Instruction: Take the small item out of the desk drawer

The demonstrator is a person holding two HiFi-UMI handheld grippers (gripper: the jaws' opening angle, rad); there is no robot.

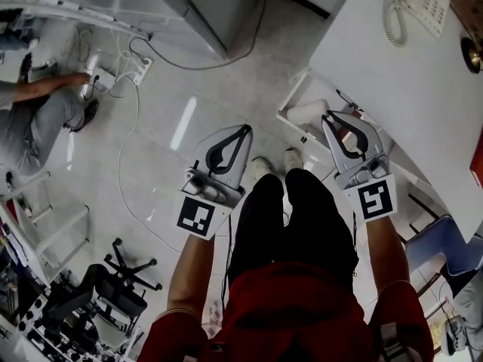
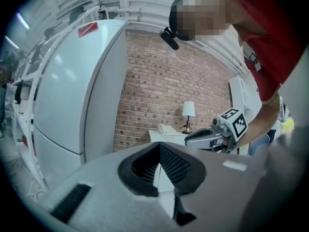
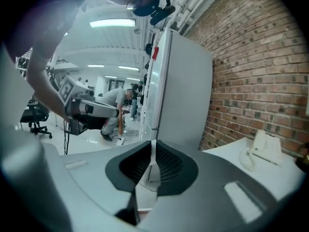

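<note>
In the head view an open white drawer [image 1: 293, 96] juts out from the white desk [image 1: 407, 81], with a pale oblong item [image 1: 308, 112] lying inside it. My right gripper [image 1: 330, 116] is held up over the drawer's near right corner. Its tips meet and nothing is between them [image 3: 153, 145]. A patch of red shows through the window between its jaws. My left gripper [image 1: 246, 129] hangs over the floor, left of the drawer and apart from it, and its tips also meet on nothing [image 2: 159, 144]. The person's legs and shoes stand between the two grippers.
A telephone [image 1: 423, 2] sits on the desk's far end, and a small lamp [image 2: 188, 111] stands behind it by the brick wall. A tall white fridge [image 3: 178, 91] stands nearby. Cables [image 1: 128, 172] trail over the floor at left, near a crouching person [image 1: 38, 111] and an office chair [image 1: 124, 277].
</note>
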